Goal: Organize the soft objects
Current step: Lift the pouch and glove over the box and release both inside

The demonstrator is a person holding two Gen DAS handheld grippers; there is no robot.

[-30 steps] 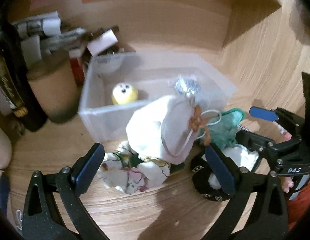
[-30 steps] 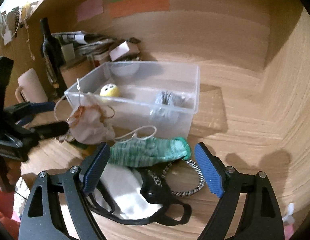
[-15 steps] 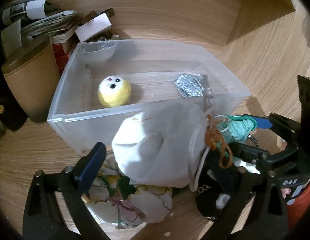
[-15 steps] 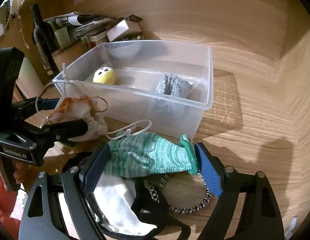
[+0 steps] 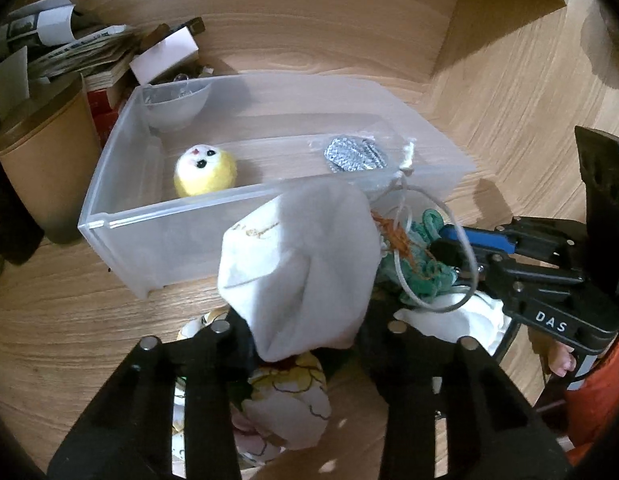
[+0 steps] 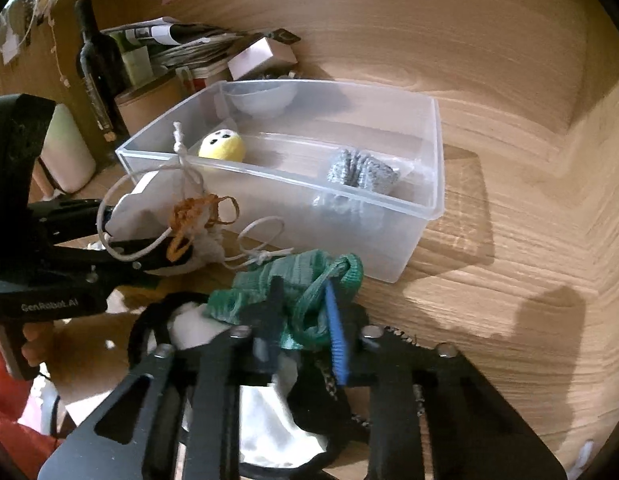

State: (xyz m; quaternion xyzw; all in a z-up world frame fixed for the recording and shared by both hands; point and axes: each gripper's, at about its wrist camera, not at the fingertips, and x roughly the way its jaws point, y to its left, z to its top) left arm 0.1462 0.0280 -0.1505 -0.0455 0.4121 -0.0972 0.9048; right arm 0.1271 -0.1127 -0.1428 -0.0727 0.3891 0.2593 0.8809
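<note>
My left gripper (image 5: pixel 305 332) is shut on a white drawstring pouch (image 5: pixel 305 264) and holds it just in front of a clear plastic bin (image 5: pixel 121 220). My right gripper (image 6: pixel 305 320) is shut on a green knit cloth (image 6: pixel 301 276) right of the pouch (image 6: pixel 149 208), near the bin's (image 6: pixel 429 184) front wall. In the bin lie a yellow plush ball (image 5: pixel 205 170) and a grey knit piece (image 5: pixel 353 154); both also show in the right wrist view, the ball (image 6: pixel 223 146) and the grey piece (image 6: pixel 361 172). A floral cloth (image 5: pixel 285 400) lies under the left gripper.
A white cloth in a black band (image 6: pixel 265 428) lies under the right gripper. A dark bottle (image 6: pixel 97 68), a tan canister (image 5: pixel 45 160), stacked papers (image 5: pixel 65 52) and a white box (image 5: pixel 165 56) stand left and behind the bin. Wooden walls close in behind and at right.
Both grippers have shut: the left on the white pouch, the right on the green cloth. Both have lifted their loads and moved closer to the bin.
</note>
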